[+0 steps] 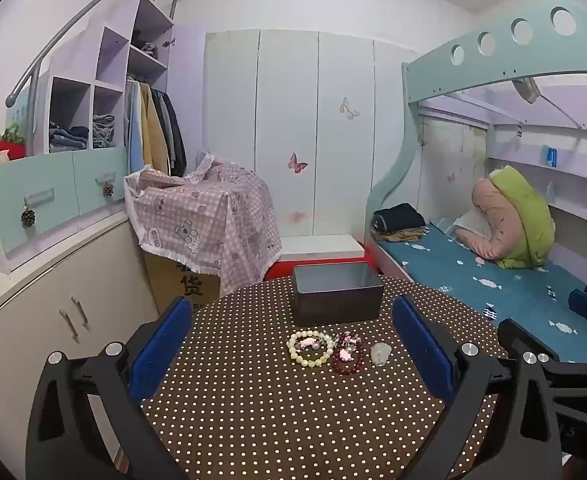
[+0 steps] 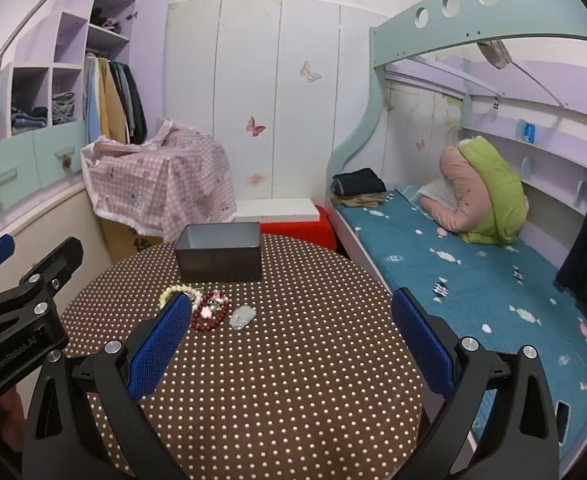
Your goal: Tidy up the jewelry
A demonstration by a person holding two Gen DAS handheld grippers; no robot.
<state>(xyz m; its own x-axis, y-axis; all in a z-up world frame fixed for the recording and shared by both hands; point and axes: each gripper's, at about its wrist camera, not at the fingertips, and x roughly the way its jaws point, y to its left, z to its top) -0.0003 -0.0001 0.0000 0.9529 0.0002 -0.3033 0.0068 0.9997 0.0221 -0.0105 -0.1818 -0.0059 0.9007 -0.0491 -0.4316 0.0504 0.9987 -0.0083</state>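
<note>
- Table [image 1: 253,420]: round, covered with a brown cloth with white dots. It carries all task items.
- Box [image 1: 338,300]: dark grey, rectangular, open at the top, standing at the far side of the table. Its interior shows nothing inside in the left wrist view.
- Cream bracelet [image 1: 310,348]: pale beads, lying flat just in front of the box, leftmost of three items in a row. A small pink charm rests on its ring.
- Red bracelet [image 1: 348,354]: dark red beads with pink charms, touching or just beside the cream bracelet on its right.
- Pendant [image 1: 380,354]: pale, translucent, just right of the red bracelet, apart from it.
- Left gripper [image 1: 293,344]: jaws fully spread, blue pads clear of all items, nothing held. It hovers over the near half of the table, aimed at the bracelets.
- Right gripper [image 2: 293,344]: jaws fully spread, nothing held. In its view its left pad [image 2: 161,344] overlaps the cream bracelet; contact cannot be confirmed.
- Bed [image 2: 473,280]: blue sheet, to the right of the table.
</note>
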